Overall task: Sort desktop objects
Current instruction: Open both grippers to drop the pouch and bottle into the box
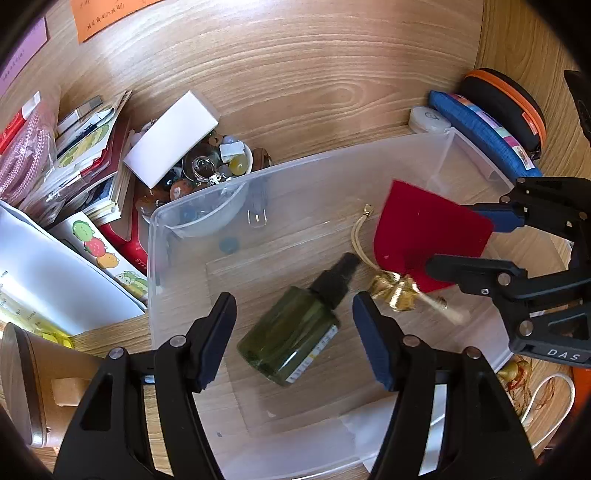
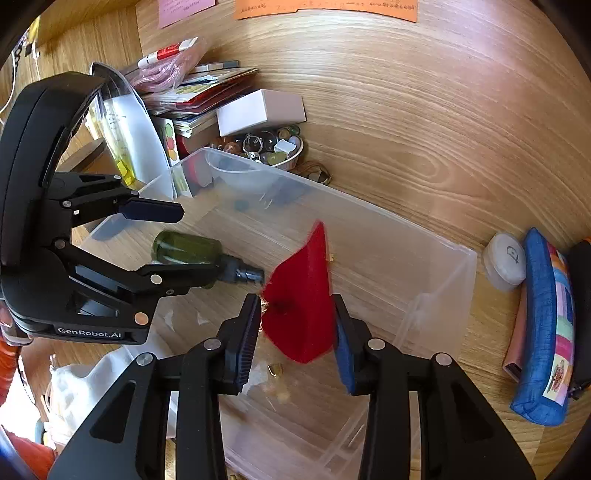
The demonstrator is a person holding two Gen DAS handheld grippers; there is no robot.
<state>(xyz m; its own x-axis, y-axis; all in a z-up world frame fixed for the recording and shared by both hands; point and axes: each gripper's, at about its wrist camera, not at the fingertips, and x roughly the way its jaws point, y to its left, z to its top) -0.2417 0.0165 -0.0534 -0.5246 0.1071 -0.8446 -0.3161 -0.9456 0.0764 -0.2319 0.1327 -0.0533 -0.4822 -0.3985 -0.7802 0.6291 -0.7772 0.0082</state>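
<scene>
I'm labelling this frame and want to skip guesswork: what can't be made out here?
- Green bottle: blurred in the left wrist view, label unreadable; the left gripper hides part of it in the right wrist view.
- Red pouch: its gold cord is blurred in the left wrist view.
- Orange notes: cut by the top edge, text too small.

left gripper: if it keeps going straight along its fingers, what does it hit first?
Most likely the green bottle, which lies in the clear bin right between the left gripper's open fingers. Its depth below the fingertips is unclear; under it is only the bin floor.
</scene>
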